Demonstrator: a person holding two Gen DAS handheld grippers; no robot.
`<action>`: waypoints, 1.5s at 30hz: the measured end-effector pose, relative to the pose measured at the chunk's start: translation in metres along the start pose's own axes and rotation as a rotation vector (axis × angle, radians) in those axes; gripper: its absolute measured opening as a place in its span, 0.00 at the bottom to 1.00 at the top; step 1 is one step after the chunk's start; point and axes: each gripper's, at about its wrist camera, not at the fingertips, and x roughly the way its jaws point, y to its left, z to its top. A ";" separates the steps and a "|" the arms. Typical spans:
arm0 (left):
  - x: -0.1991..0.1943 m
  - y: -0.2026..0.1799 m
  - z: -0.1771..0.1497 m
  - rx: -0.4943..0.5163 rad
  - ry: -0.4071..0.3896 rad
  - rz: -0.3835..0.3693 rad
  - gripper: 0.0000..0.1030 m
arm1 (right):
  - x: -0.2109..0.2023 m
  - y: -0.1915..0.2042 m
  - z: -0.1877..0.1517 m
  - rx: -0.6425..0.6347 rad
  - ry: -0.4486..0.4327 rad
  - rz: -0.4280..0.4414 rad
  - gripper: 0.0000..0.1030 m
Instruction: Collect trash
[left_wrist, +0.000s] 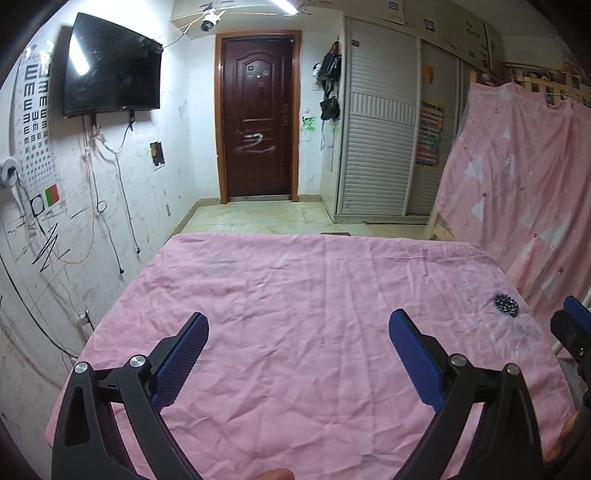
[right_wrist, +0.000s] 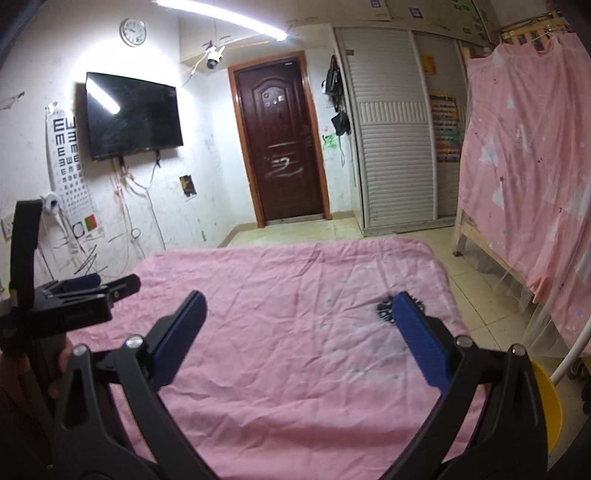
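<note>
Lying near the right edge of the wrinkled pink bedsheet (left_wrist: 295, 314) is a small black perforated scrap (left_wrist: 506, 305), the only loose item visible on the cloth; in the right wrist view it sits just behind one blue fingertip, partly hidden. The right gripper (right_wrist: 299, 314) hangs above that side of the sheet, fingers spread wide with nothing between them. The left gripper (left_wrist: 298, 330) hangs over the middle of the sheet, fingers likewise spread and holding nothing, well apart from the scrap. A yellow plastic rim (right_wrist: 546, 402) shows beyond the sheet's right edge. A dark brown panelled door (left_wrist: 258, 122) stands beyond the far edge.
</note>
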 end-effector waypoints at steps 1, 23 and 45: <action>0.002 0.004 -0.001 -0.005 0.003 0.004 0.88 | 0.003 0.002 -0.002 -0.001 0.006 0.002 0.94; 0.017 0.024 -0.012 -0.043 0.041 0.018 0.88 | 0.010 0.006 -0.005 -0.017 0.017 -0.006 0.94; 0.019 0.025 -0.013 -0.056 0.054 0.017 0.88 | 0.010 0.006 -0.006 -0.016 0.017 -0.009 0.94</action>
